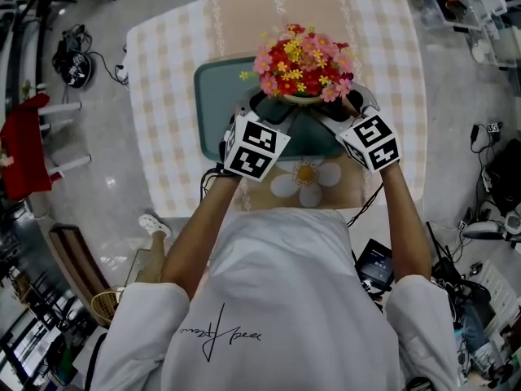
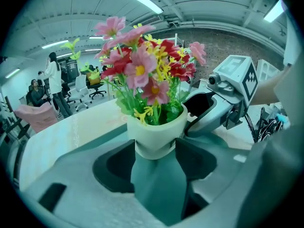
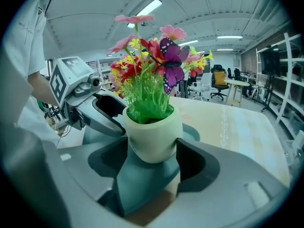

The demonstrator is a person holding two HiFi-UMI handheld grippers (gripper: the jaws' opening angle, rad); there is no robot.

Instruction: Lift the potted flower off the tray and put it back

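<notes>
The potted flower (image 1: 303,65), red, pink and yellow blooms in a cream pot, stands over the teal tray (image 1: 213,96) on the table. My left gripper (image 1: 274,109) reaches in from the near left and my right gripper (image 1: 334,112) from the near right, meeting at the pot. In the left gripper view the pot (image 2: 156,127) sits between the jaws, which touch its narrow base on both sides. In the right gripper view the pot (image 3: 152,137) is likewise pressed by both jaws, with the tray (image 3: 137,179) below. Whether the pot's base rests on the tray is hidden.
The table wears a beige checked cloth (image 1: 171,72), with a white flower-shaped mat (image 1: 308,182) near the front edge. Cables, boxes and chairs crowd the floor around it. People (image 2: 54,80) stand far behind in the left gripper view.
</notes>
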